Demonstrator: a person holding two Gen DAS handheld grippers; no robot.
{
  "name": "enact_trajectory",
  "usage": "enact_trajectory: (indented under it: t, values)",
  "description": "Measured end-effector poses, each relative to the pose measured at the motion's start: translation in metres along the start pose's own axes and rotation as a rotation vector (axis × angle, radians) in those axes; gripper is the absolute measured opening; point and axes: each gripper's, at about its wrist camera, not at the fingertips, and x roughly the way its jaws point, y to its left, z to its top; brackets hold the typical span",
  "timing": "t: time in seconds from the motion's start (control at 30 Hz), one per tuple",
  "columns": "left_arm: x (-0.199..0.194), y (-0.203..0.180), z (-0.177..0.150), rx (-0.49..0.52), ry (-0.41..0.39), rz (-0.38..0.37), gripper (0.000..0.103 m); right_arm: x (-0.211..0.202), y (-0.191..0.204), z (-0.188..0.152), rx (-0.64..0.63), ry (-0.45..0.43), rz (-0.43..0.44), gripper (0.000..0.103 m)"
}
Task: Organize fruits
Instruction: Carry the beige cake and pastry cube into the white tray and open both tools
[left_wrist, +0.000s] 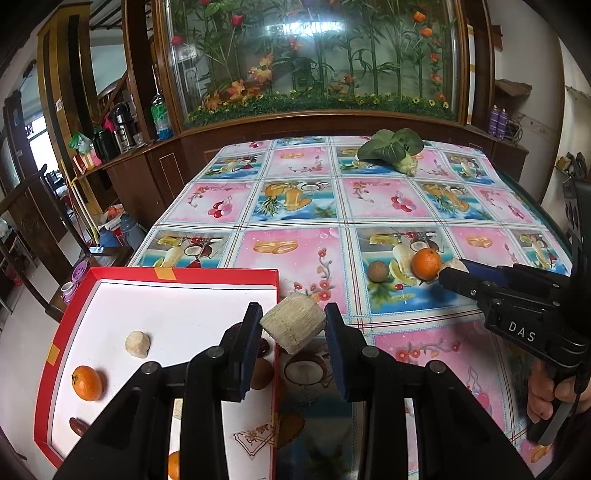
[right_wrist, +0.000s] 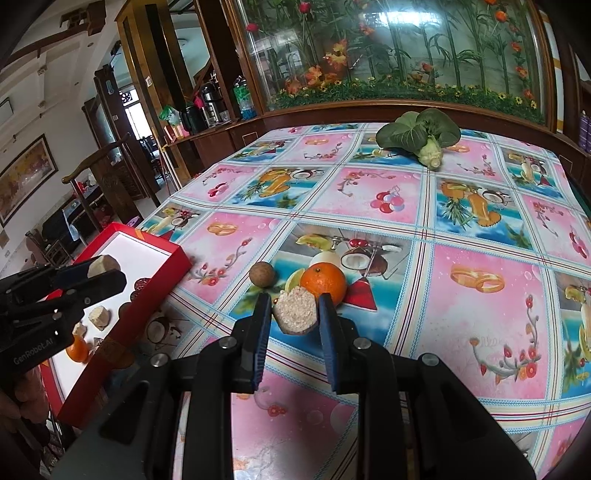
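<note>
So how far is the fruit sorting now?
Done: an orange and a pale chunk lie in the red box. In hand: the left tongs and right tongs each hold a pale piece. Left: an orange and brown ball on the table.

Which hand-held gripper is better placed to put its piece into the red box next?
Left hand-held gripper: its pale chunk hangs at the red box edge. The right is far from the box.

Bright daylight, glare on glass panel (left_wrist: 306, 33), strong fisheye warp w/ dark corners.
</note>
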Motion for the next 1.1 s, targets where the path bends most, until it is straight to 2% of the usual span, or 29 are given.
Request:
enact_trajectory:
  t: [0.2, 0.3, 0.5, 0.63, 0.8, 0.9, 1.1]
  values:
    - [-0.004, 0.016, 0.001, -0.026, -0.014, 0.006, 0.034, 0.002, 0.0, 0.0, 0.018, 0.004, 0.002, 0.028]
    - [-0.008, 0.034, 0.001, -0.044, -0.026, 0.024, 0.034, 0.002, 0.013, 0.0, 0.003, -0.003, -0.002, 0.028]
    - [-0.018, 0.091, -0.01, -0.118, -0.034, 0.118, 0.034, 0.002, 0.054, 0.004, -0.016, -0.033, 0.069, 0.028]
    - [-0.022, 0.12, -0.02, -0.146, -0.029, 0.171, 0.034, 0.01, 0.087, 0.01, 0.0, -0.041, 0.152, 0.028]
    - [-0.018, 0.139, -0.037, -0.147, 0.014, 0.197, 0.034, 0.028, 0.135, 0.01, -0.033, -0.006, 0.232, 0.028]
    - [-0.015, 0.146, -0.047, -0.15, 0.038, 0.2, 0.034, 0.038, 0.162, 0.008, -0.074, 0.011, 0.247, 0.028]
    - [-0.01, 0.153, -0.055, -0.163, 0.057, 0.194, 0.034, 0.065, 0.184, 0.006, -0.086, 0.078, 0.259, 0.028]
